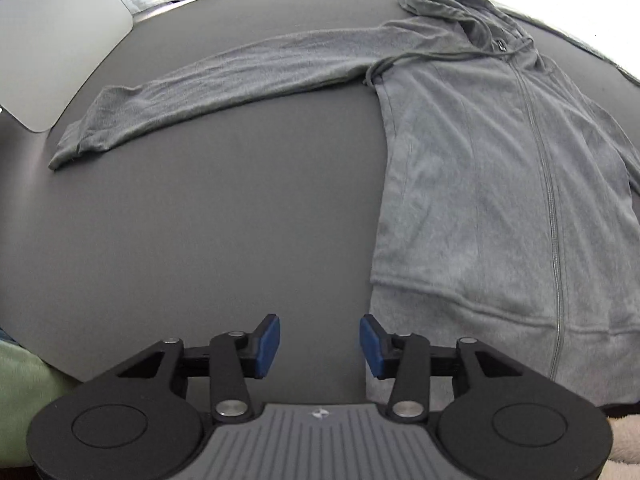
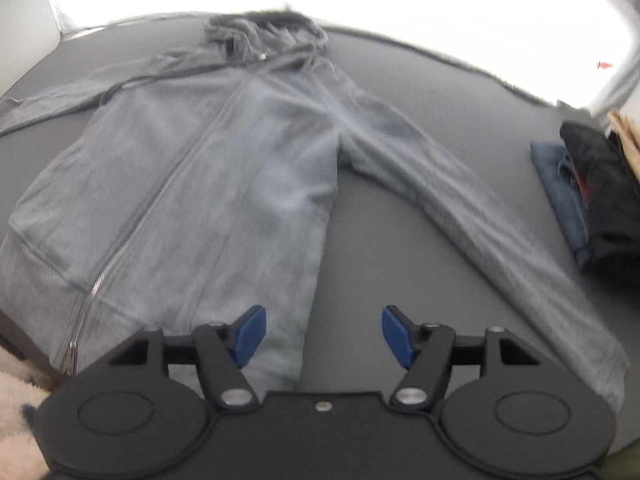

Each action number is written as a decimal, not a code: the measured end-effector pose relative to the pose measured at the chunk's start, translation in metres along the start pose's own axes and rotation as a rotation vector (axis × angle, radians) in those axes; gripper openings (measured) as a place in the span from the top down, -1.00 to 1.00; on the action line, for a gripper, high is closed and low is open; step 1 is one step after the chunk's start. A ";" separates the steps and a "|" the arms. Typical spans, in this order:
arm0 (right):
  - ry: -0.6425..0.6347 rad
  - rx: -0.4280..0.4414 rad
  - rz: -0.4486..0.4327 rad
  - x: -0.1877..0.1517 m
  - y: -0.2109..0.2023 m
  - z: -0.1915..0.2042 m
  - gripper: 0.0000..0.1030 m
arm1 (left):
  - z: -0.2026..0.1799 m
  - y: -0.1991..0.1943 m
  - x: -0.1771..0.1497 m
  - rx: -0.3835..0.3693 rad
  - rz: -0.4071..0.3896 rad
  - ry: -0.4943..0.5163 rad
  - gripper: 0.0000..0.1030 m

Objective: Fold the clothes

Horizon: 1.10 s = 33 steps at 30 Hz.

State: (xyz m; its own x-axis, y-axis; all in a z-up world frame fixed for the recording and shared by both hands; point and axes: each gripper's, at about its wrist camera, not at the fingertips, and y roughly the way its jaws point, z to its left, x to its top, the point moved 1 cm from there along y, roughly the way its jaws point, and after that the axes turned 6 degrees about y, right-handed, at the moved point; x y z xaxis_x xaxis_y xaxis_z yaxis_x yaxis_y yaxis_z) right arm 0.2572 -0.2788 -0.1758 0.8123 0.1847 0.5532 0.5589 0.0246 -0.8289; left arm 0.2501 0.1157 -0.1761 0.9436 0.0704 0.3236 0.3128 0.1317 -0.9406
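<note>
With the hoodie spread flat at frame right and both the left gripper and right gripper spread empty, a shallow pinch could slip off its hem

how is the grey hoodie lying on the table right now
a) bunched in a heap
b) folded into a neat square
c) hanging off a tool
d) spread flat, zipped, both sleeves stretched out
d: the hoodie lies flat on the table, its zipper closed down the front, one sleeve stretched out on one side and the other sleeve angled out on the other.
</note>
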 end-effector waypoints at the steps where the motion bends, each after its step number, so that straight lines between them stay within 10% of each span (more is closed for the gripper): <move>1: -0.017 0.008 -0.033 0.012 0.004 0.008 -0.33 | 0.003 0.002 0.009 0.002 -0.017 0.000 0.08; 8: -0.225 0.091 -0.209 0.099 0.052 0.108 -0.19 | 0.043 0.039 0.083 -0.024 -0.089 -0.078 -0.11; 17: -0.862 0.011 -0.325 0.155 0.148 0.255 0.17 | 0.087 0.118 0.173 -0.079 -0.078 -0.254 -0.14; 29: -1.265 0.103 -0.467 0.175 0.189 0.310 0.23 | 0.072 0.147 0.198 -0.040 -0.086 -0.188 -0.58; 33: -1.154 0.154 -0.418 0.188 0.188 0.304 0.78 | 0.072 0.150 0.201 -0.049 -0.076 -0.200 -0.70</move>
State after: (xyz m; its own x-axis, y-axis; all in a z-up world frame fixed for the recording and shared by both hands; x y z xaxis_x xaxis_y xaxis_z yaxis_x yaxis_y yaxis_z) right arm 0.4648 0.0589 -0.2527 -0.0900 0.8909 0.4452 0.6507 0.3910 -0.6509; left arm 0.4788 0.2204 -0.2449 0.8779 0.2579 0.4034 0.3922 0.0959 -0.9149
